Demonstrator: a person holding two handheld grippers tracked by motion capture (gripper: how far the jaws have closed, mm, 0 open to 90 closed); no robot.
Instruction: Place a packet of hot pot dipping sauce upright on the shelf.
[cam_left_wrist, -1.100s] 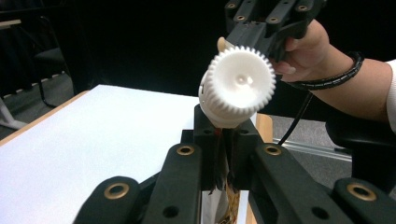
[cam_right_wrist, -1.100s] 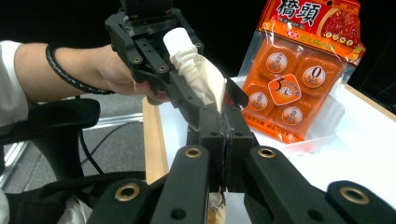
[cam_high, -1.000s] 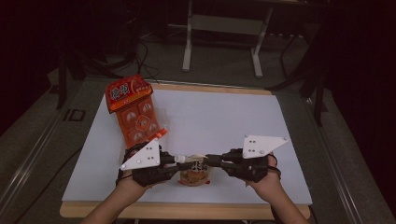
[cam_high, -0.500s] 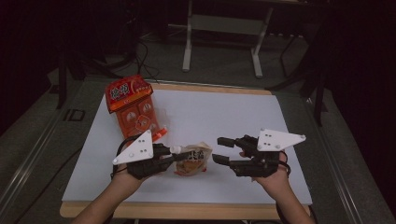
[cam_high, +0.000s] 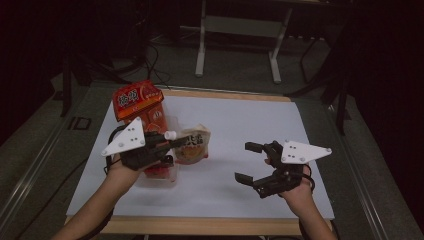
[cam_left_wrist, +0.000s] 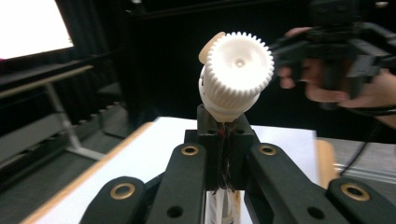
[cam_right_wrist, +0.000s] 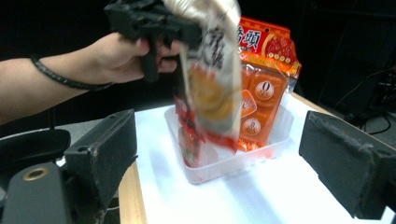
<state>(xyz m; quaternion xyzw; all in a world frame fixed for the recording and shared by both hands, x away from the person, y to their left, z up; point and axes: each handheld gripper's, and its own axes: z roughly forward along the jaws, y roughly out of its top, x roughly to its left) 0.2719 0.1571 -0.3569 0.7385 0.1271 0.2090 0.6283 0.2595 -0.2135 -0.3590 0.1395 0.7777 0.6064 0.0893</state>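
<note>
The clear plastic tray (cam_high: 167, 175) is sitting at the left of the white table (cam_high: 240, 130), holding the orange snack pack (cam_right_wrist: 264, 88) upright. The left gripper (cam_high: 167, 142) is clamping the spouted pouch (cam_high: 192, 145) just below its white cap (cam_left_wrist: 238, 70), dangling it above the tray's edge. The right gripper (cam_high: 252, 162) is hovering well apart, jaws just having sprung wide, nothing between them. A dark room is surrounding it all.
</note>
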